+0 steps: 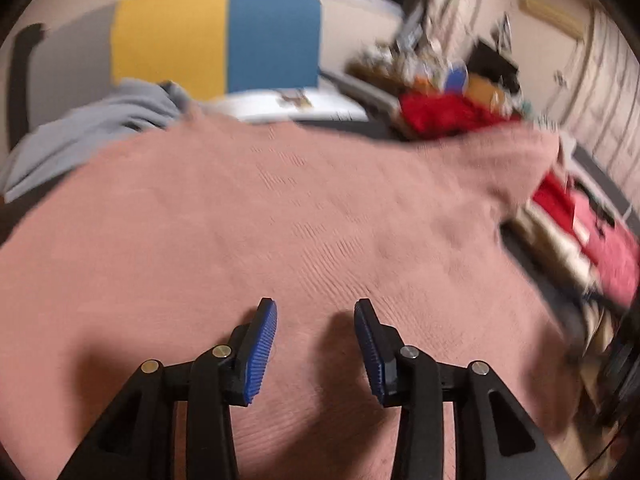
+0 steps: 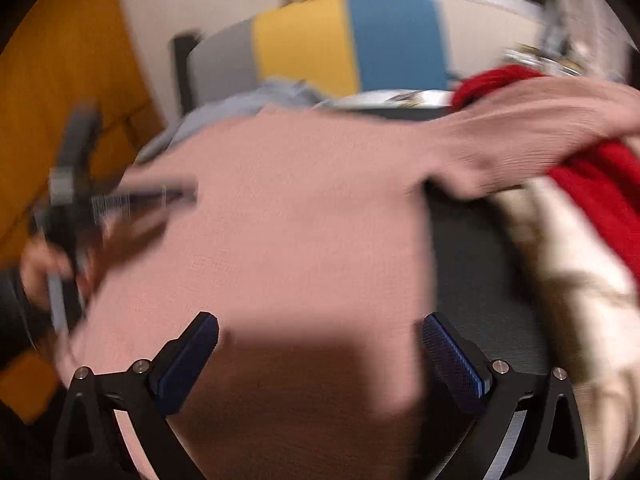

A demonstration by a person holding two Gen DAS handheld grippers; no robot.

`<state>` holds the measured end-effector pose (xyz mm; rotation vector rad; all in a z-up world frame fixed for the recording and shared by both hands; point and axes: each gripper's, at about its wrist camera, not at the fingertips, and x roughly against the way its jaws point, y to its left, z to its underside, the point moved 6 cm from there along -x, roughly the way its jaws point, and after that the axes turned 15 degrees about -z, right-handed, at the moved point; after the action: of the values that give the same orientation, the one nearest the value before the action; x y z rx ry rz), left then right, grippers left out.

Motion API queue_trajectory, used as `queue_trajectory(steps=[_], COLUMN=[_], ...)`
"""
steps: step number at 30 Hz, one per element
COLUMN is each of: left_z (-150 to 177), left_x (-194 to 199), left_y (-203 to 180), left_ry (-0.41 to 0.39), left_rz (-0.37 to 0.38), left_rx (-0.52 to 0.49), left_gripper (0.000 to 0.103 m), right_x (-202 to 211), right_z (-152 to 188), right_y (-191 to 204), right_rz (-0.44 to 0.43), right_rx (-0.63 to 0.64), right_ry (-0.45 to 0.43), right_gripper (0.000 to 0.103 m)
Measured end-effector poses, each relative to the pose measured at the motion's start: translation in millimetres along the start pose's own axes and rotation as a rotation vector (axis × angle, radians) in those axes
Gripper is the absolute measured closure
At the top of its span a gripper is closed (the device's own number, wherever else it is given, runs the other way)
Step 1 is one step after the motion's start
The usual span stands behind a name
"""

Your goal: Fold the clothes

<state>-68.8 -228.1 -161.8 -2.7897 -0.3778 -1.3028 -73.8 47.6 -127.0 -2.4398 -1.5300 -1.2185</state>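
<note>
We see a dark tabletop (image 2: 472,264), almost wholly covered by a pink knit sweater (image 1: 280,216) that lies spread flat across its middle. One pink sleeve (image 2: 532,120) runs off toward the far right corner, over a red garment (image 2: 600,192). A grey garment (image 1: 96,124) is bunched at the far left edge, touching the sweater. Behind the far edge stands a panel in yellow and blue (image 1: 224,40). More red and cream cloth is heaped along the right edge, too blurred to name.

Our left claw (image 1: 316,344) hovers over the sweater near the near edge, its blue pads (image 1: 260,352) parted with nothing between them, only pink knit below. Our right claw (image 2: 320,364) hangs above the sweater's right hem, spread as wide as it goes and released, one pad over the cloth and the other over bare tabletop. In the right wrist view the left claw (image 2: 132,196) is a smear at the left edge, held in a hand (image 2: 40,268).
</note>
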Motion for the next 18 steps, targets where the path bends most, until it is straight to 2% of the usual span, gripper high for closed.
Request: queue_trajectory(steps=[2, 5, 7, 8, 9, 11, 13, 17, 18], left_z=[1, 0, 0, 0, 0, 0, -1, -1, 0], left_x=[1, 2, 3, 3, 4, 4, 3, 2, 2], left_y=[-1, 3, 7, 7, 8, 7, 4, -4, -6], left_ry=[-0.005, -0.003, 0.000, 0.000, 0.000, 0.000, -0.001, -0.004, -0.005], left_rz=[0.011, 0.057, 0.082, 0.089, 0.092, 0.092, 0.087, 0.067, 0.059], left_rx=[0.006, 0.052, 0.078, 0.085, 0.086, 0.083, 0.070, 0.032, 0.020], left_gripper=[0.056, 0.055, 0.054, 0.054, 0.053, 0.051, 0.047, 0.040, 0.039], right_x=[51, 125, 154, 166, 174, 180, 182, 179, 178], right_z=[-20, -47, -57, -63, -68, -74, -78, -75, -73], right_y=[-38, -105, -149, -170, -191, -225, -251, -277, -283], right_rz=[0.063, 0.172, 0.244, 0.275, 0.312, 0.332, 0.337, 0.304, 0.292], right_rx=[-0.066, -0.199, -0.288, -0.307, -0.327, -0.392, -0.443, -0.542, -0.571], right_ry=[-0.155, -0.375, -0.441, -0.466, -0.477, -0.496, -0.511, -0.535, -0.541], right_gripper=[0.000, 0.000, 0.003, 0.017, 0.038, 0.050, 0.050, 0.049, 0.046])
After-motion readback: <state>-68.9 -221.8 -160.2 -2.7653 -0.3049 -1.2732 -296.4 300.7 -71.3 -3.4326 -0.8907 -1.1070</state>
